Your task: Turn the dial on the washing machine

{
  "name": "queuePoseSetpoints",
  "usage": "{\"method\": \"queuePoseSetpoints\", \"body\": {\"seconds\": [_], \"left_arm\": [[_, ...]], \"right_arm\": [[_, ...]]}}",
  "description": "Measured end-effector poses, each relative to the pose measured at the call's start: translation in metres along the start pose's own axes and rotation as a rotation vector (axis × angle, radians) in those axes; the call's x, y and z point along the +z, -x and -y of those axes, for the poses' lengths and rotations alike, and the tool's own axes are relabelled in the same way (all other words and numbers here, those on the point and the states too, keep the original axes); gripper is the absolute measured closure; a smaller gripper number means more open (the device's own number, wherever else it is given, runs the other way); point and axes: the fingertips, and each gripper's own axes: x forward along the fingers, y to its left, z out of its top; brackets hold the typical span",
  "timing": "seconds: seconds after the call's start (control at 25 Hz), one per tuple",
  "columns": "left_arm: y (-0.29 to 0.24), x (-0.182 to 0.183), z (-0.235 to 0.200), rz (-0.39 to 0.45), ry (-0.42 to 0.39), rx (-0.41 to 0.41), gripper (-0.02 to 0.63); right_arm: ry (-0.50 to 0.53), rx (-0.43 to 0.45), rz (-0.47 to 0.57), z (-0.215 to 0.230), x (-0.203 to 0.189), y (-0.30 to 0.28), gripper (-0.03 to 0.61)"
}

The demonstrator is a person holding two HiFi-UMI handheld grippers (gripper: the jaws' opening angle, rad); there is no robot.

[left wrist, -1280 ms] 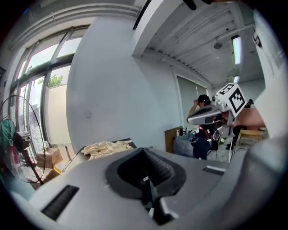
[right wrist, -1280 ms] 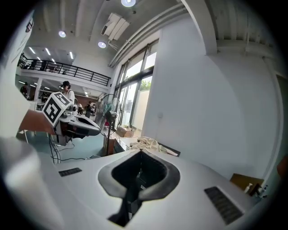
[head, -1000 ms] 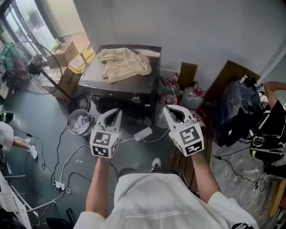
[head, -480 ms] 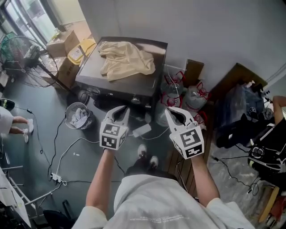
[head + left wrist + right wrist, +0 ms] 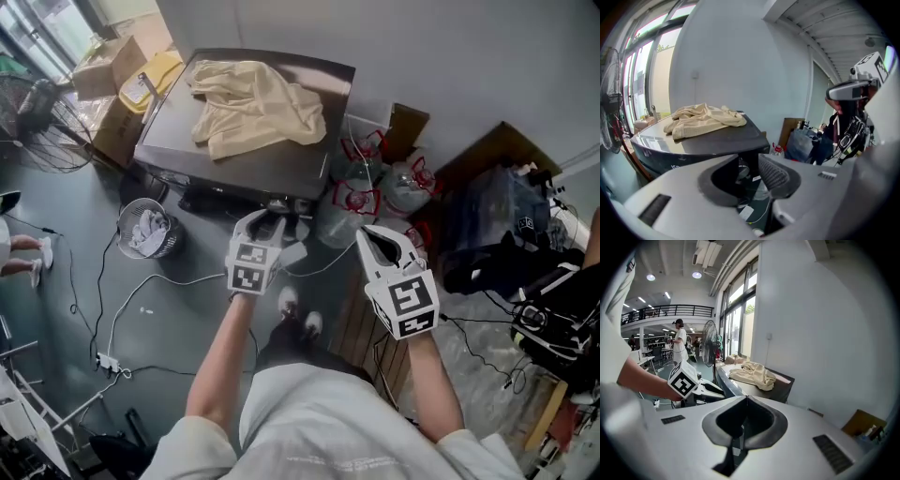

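Note:
The washing machine is a dark top-loader with a beige cloth heaped on its lid. Its small silvery dial sits on the front panel. My left gripper reaches right up to that panel, and its jaws are opening. In the left gripper view the dial shows through the gap of the left gripper, just ahead and not pressed by the pads. My right gripper hangs further right, away from the machine. Its jaws meet at the tips in the right gripper view, with nothing between them.
A wire basket and white cables lie on the floor to the left. Cardboard boxes and a fan stand beyond. Plastic jugs with red handles, wooden boards and dark bags crowd the right side.
My left gripper has moved forward up to the machine's front panel and its jaws have parted. The view has closed in on the machine. The right gripper has stayed shut beside it.

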Motion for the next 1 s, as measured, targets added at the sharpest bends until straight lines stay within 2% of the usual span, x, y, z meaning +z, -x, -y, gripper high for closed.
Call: {"method": "queuePoseSetpoints", "body": {"seconds": [0.24,0.52,0.72,1.0], "left_arm": [[-0.04,-0.027,-0.003,-0.07,0.058,0.0,0.407],[-0.067,-0.048,-0.014,-0.111,0.089,0.095,0.365],[-0.078,-0.057,-0.021,-0.124,0.131,0.15,0.356],[-0.084,-0.058,-0.025,-0.128,0.144,0.146,0.356]], "right_arm": [[-0.033,0.005,-0.051,0.006,-0.016,-0.016,0.563],[-0.074,-0.001,-0.081,0.014,-0.032,-0.034,0.563],[-0.088,0.009,-0.101,0.015,-0.04,-0.05,0.563],[-0.099,0.019,-0.131,0.013,-0.049,-0.062,0.563]]}}
